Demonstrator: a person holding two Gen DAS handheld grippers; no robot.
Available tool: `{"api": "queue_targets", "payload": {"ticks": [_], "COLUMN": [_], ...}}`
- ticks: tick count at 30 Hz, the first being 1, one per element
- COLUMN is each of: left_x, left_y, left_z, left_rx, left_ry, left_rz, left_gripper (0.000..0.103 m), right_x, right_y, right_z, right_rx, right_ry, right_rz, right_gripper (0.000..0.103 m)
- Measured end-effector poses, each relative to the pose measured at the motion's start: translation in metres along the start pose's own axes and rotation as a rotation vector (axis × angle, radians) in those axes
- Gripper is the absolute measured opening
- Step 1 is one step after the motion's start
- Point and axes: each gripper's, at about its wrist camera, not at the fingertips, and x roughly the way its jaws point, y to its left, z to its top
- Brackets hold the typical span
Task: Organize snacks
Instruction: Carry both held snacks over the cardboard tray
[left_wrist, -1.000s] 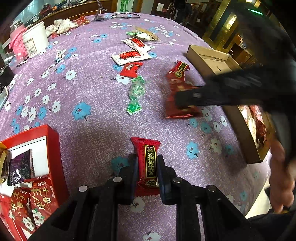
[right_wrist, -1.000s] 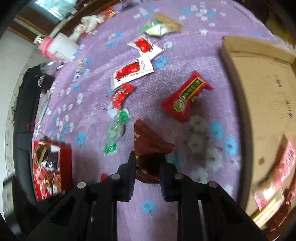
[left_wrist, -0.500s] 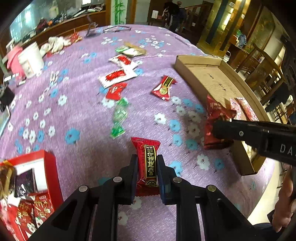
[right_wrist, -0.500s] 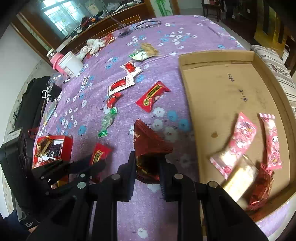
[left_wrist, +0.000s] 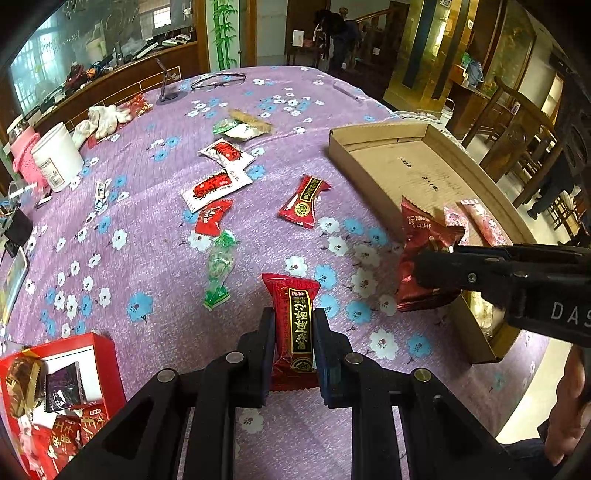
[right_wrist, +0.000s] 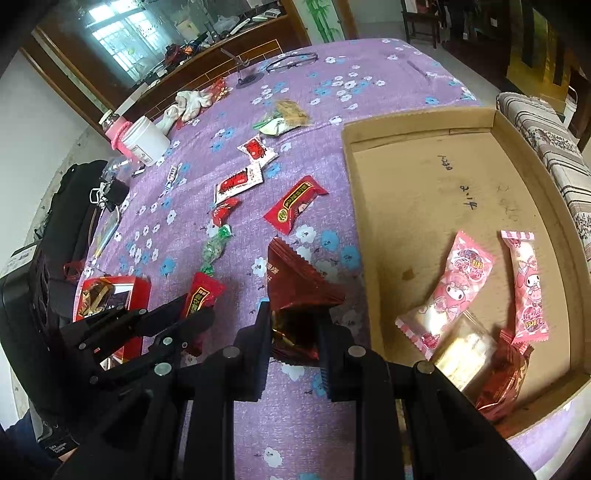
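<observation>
My left gripper (left_wrist: 293, 325) is shut on a red snack bar with a black and gold label (left_wrist: 295, 314), held above the purple flowered tablecloth. It also shows in the right wrist view (right_wrist: 201, 295). My right gripper (right_wrist: 293, 325) is shut on a dark red foil snack bag (right_wrist: 295, 291), held above the cloth just left of the cardboard tray (right_wrist: 424, 177). That bag also shows in the left wrist view (left_wrist: 424, 258). Loose snacks lie on the cloth: a red bar (left_wrist: 303, 201), a green candy (left_wrist: 218, 266), red and white packets (left_wrist: 216, 184).
The tray holds pink packets (right_wrist: 458, 280), a pale bar and a red bag at its near end. A red box (left_wrist: 55, 380) with snacks sits at the near left. A white jar (left_wrist: 55, 157), gloves and glasses lie at the far side.
Both grippers have risen and pulled back with their snacks. The right gripper has carried the dark red bag rightward to beside the tray.
</observation>
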Motion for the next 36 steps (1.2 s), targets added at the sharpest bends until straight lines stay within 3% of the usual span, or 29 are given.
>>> {"api": "queue_targets", "payload": {"ticks": [17, 26, 36], "left_x": [-0.012, -0.02, -0.001], "left_y": [-0.018, -0.055, -0.109], "left_z": [0.019, 0.038, 0.049], "left_rx": [0.019, 0.079, 0.145], "left_ry": [-0.036, -0.061, -0.017], "left_rz": [-0.043, -0.104, -0.183], "left_gripper": [0.019, 0.019, 0.019], "right_x": [-0.015, -0.039, -0.047], "right_y": [-0.025, -0.091, -0.145], "right_z": [-0.001, -0.007, -0.022], "right_rx": [0.052, 0.212, 0.321], "right_ry": [-0.029, -0.083, -0.07], "right_rz": [0.015, -0.026, -0.085], "right_gripper": [0.021, 0.022, 0.022]}}
